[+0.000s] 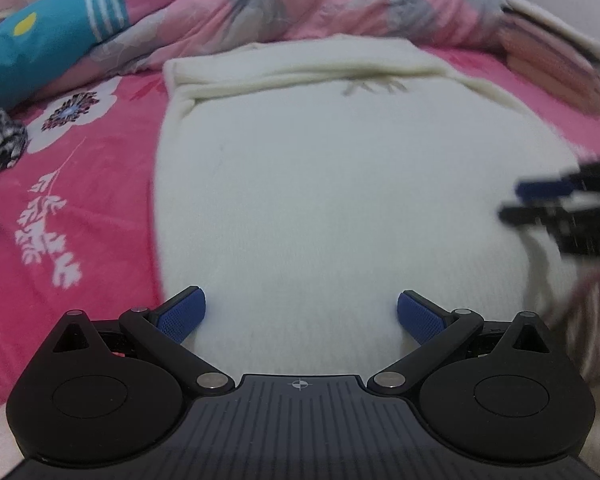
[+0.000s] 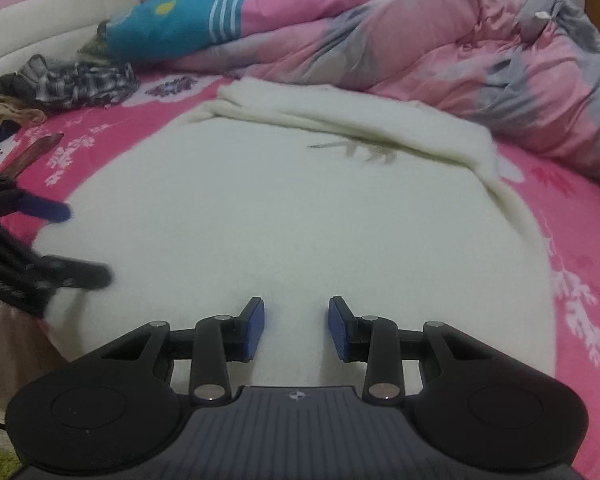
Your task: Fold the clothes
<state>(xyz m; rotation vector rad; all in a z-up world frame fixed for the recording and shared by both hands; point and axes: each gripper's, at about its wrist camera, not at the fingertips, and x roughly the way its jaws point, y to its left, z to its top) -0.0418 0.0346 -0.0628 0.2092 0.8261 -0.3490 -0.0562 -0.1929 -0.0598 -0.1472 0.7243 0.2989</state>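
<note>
Left gripper (image 1: 300, 314) nearest: jaws spread wide over the near hem of the white sweater (image 1: 340, 200), holding nothing. Right gripper (image 2: 296, 328) jaws partly apart, empty, over the same hem. Pink floral bed sheet (image 1: 80, 208) carries the sweater mid-bed, long axis running from the near edge toward the far side, folded sleeves (image 2: 340, 120) at its far end. Pink-grey quilt (image 2: 460, 52) bunched along the far edge. Plaid garment (image 2: 80, 80) heaped at the far left corner.
</note>
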